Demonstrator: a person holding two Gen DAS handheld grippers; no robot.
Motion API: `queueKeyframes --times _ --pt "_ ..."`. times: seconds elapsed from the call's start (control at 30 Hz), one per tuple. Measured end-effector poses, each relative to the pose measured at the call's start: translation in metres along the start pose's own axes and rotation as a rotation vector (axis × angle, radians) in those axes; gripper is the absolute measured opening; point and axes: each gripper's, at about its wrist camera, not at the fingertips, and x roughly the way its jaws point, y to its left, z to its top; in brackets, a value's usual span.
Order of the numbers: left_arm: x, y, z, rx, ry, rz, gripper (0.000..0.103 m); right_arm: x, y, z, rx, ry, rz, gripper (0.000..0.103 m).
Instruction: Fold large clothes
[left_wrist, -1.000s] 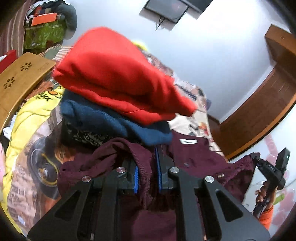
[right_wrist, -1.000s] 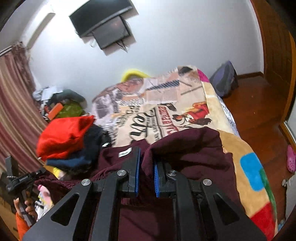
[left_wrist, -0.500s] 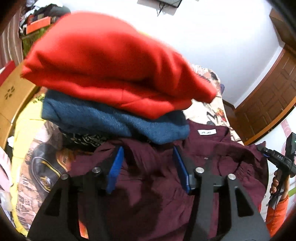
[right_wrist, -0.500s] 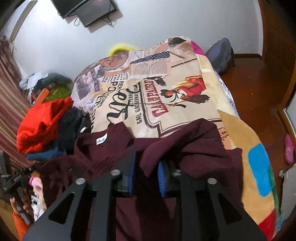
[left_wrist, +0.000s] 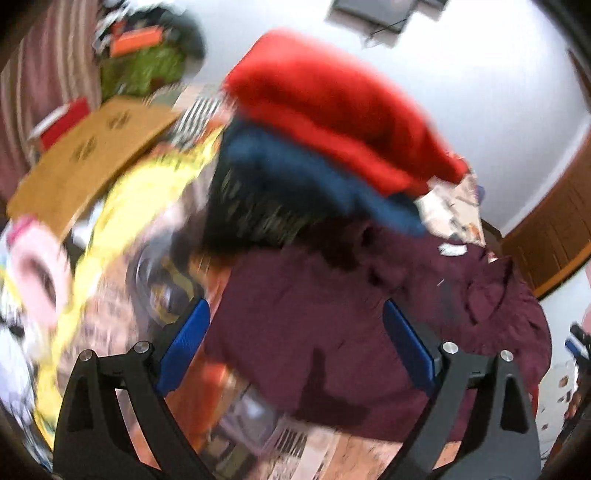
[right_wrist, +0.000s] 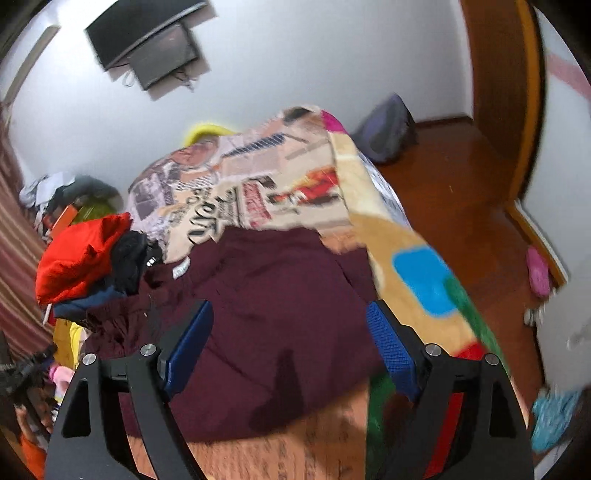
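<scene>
Your left gripper and right gripper both have fingers spread apart, empty, above the maroon garment on the bed.

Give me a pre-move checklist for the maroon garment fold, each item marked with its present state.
1. Left gripper open, nothing held: ok.
2. Right gripper open, nothing held: ok.
3. Maroon garment lying on the printed blanket: ok.
4. Garment smooth at its left side: not ok, bunched.
5. Garment apart from the stack under the red garment: not ok, touching.
6. Fold edges aligned: cannot tell.
</scene>
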Motion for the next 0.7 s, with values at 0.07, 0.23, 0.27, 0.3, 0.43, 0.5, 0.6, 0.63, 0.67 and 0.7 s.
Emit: queueKeyframes --times 0.07,0.23,0.27,0.3,0.43,0.5,0.6,0.63,0.67,0.7 --pt "0.012 0.014 -0.015 -0.062 0.048 0.003 0.095 0.004 -0.010 -0.010 0.057 0.029 0.017 0.083" --pt "0.044 0.042 -0.050 -0.259 0.178 -0.128 0.095 0.028 -0.031 -0.035 0.213 0.113 0.048 0.083" --pt "0.049 0.045 -0.054 -0.297 0.200 -0.169 0.095 0.034 -0.032 -0.039 0.233 0.126 0.059 0.083" --pt "0.057 0.048 -0.058 -0.346 0.230 -0.219 0.095 0.038 -0.031 -0.041 0.243 0.135 0.069 0.083" --pt "0.078 0.044 -0.062 -0.416 0.283 -0.307 0.095 0.058 -0.022 -0.043 0.241 0.147 0.105 0.083" --pt "0.088 0.038 -0.060 -0.418 0.287 -0.324 0.094 0.064 -0.016 -0.041 0.241 0.137 0.121 0.083" --pt "0.099 0.030 -0.055 -0.427 0.294 -0.345 0.084 0.067 -0.009 -0.041 0.235 0.111 0.111 0.063" --pt "0.101 0.026 -0.053 -0.420 0.292 -0.322 0.075 0.066 -0.009 -0.041 0.232 0.101 0.096 0.057" --pt "0.102 0.023 -0.052 -0.402 0.287 -0.288 0.064 0.063 -0.008 -0.041 0.226 0.085 0.091 0.047" --pt "0.101 0.019 -0.051 -0.374 0.277 -0.257 0.060 0.059 -0.007 -0.040 0.216 0.069 0.089 0.043"
